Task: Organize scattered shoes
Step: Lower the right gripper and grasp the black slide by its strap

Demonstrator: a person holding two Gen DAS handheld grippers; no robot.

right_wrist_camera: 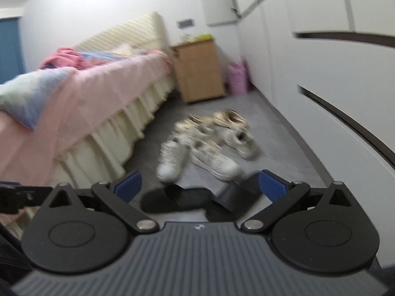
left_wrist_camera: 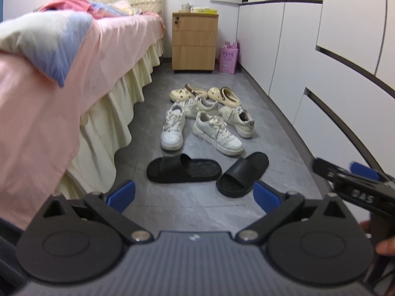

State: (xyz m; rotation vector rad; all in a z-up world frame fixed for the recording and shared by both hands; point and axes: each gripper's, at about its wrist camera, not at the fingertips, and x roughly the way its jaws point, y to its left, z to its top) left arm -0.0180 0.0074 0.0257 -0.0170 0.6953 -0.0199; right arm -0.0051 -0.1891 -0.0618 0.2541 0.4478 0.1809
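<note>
gaping empty, both grippers' jaws; left gripper (left_wrist_camera: 194, 194) view alone sharp on cream clogs (left_wrist_camera: 204, 94).

Two black slides (left_wrist_camera: 184, 171), four white sneakers (left_wrist_camera: 172, 128), two cream clogs (left_wrist_camera: 187, 93).

Grey tiled floor (left_wrist_camera: 197, 209) between pink-sheeted bed (left_wrist_camera: 74, 93), wooden nightstand (left_wrist_camera: 195, 42) and white wardrobe (left_wrist_camera: 308, 49).

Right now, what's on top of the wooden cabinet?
On the wooden cabinet sit a cup and a yellow box. Anything behind them is hidden, and the drawers are shut.
</note>
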